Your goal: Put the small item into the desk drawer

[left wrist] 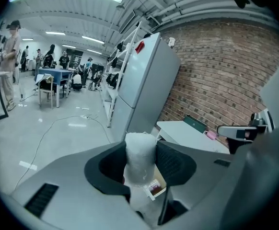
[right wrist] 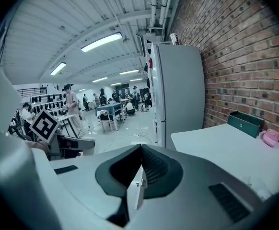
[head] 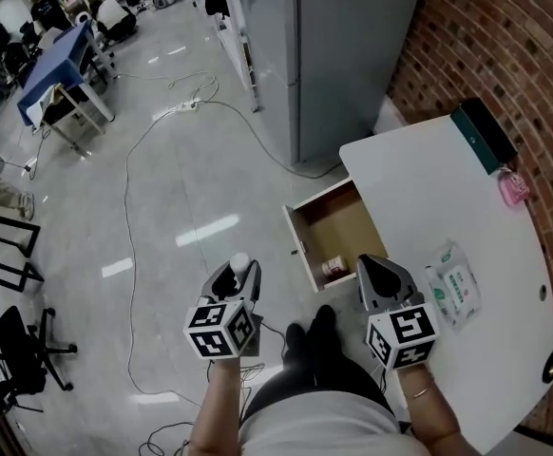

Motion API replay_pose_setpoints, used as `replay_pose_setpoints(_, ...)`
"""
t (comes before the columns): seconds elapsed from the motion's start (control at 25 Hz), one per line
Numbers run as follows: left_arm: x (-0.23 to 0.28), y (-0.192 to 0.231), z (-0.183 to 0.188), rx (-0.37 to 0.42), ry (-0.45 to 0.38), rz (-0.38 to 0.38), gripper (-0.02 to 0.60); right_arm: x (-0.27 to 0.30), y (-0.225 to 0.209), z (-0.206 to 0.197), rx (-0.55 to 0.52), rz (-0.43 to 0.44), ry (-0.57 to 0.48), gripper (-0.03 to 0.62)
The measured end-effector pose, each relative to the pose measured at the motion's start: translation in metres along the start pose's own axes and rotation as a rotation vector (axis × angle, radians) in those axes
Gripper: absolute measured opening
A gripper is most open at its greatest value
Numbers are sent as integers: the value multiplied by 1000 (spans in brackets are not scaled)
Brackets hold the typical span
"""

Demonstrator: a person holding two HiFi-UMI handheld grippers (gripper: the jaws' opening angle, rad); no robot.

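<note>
Item 1. Left gripper: held over the floor beside the person's legs, clear of the desk. Its jaws are clamped on a white wrapped roll, which stands upright between the pads with its top poking past the fingertips. The roll is outside the drawer, to the side of its front panel.

Item 2. Right gripper: held over the desk's near edge, at the drawer's near corner. Its jaws are pressed together with nothing between them.

Item 3. Drawer: pulled out of the desk's edge that faces the open floor. It has a white front and a brown inside. A small red-and-white package lies in its near corner; the rest of the bottom is bare.

Item 4. Pack of wipes: lies flat near the desk's near edge, just beside the right gripper on the wall side.

Item 5. Pink object: sits at the desk's edge along the brick wall. It is too small to identify.

Item 6. Green box: stands at the desk's far corner, against the brick wall.

Item 7. Grey fridge: stands on the floor just beyond the desk's far edge.

Item 8. White cable: trails in a long loop across the glossy floor.

Item 9. Black chair: stands on the floor, well apart from the desk.

Item 10. Blue table: stands at the far end of the room, with people around it.
</note>
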State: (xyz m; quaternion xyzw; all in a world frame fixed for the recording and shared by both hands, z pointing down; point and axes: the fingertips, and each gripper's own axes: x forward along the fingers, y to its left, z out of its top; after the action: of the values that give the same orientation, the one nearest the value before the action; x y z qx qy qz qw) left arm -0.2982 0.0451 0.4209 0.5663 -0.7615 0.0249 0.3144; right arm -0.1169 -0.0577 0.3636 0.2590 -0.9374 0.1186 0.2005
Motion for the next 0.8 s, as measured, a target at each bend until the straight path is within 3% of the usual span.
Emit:
replay_pose_setpoints(0.28, 49, -26, -10, 60, 73, -65, 192, 4, -29, -12, 39, -49, 7, 8)
replay_pose_setpoints(0.8, 150, -88, -43, 247, 239, -200, 192, 5, -92, -39, 142, -162, 35, 8)
